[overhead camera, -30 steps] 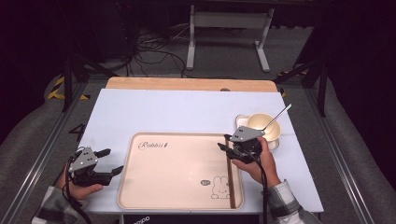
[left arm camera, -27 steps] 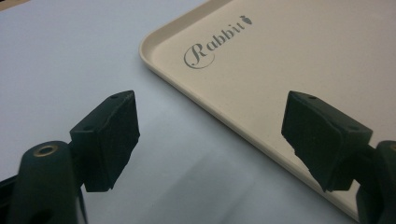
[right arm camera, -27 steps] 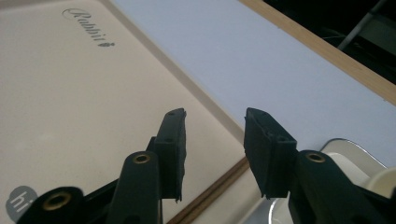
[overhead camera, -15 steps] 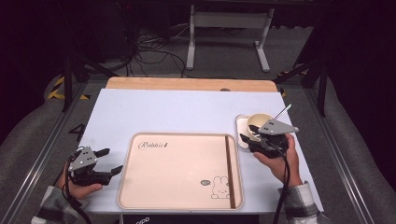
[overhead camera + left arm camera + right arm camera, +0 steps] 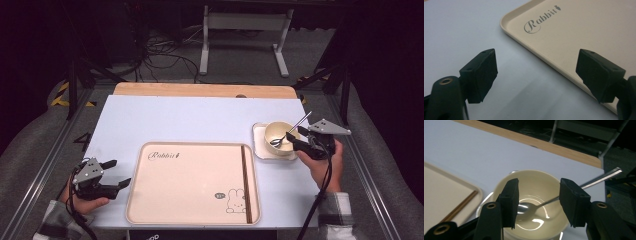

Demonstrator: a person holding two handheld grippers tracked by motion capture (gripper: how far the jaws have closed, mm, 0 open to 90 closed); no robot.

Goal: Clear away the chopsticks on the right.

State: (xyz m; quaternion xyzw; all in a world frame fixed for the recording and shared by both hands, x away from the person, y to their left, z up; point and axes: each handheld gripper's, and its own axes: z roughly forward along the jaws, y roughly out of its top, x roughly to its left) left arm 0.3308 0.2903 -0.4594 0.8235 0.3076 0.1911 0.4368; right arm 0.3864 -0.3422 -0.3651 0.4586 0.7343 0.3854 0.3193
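Observation:
A cream bowl (image 5: 278,132) stands on a small white square plate (image 5: 260,146) right of the tray, and a metal spoon (image 5: 295,127) leans in it with its handle up to the right. My right gripper (image 5: 296,145) hovers at the bowl's right rim. In the right gripper view its jaws (image 5: 537,200) have just been opening and stand apart over the bowl (image 5: 536,177); the spoon (image 5: 599,178) lies below them, untouched. My left gripper (image 5: 119,173) rests open at the left edge of the cream "Rabbit" tray (image 5: 190,200), and nothing sits in the gap (image 5: 536,72).
Brown chopsticks (image 5: 244,175) lie lengthwise along the tray's right side. The white tabletop (image 5: 200,120) spreads behind the tray, with a wooden strip (image 5: 200,90) at its far edge. A dark floor with cables and a stand lies beyond.
My right hand has moved to the right, from the tray's right edge by the chopsticks to beside the bowl, and its jaws stand wider. The left hand has stayed put.

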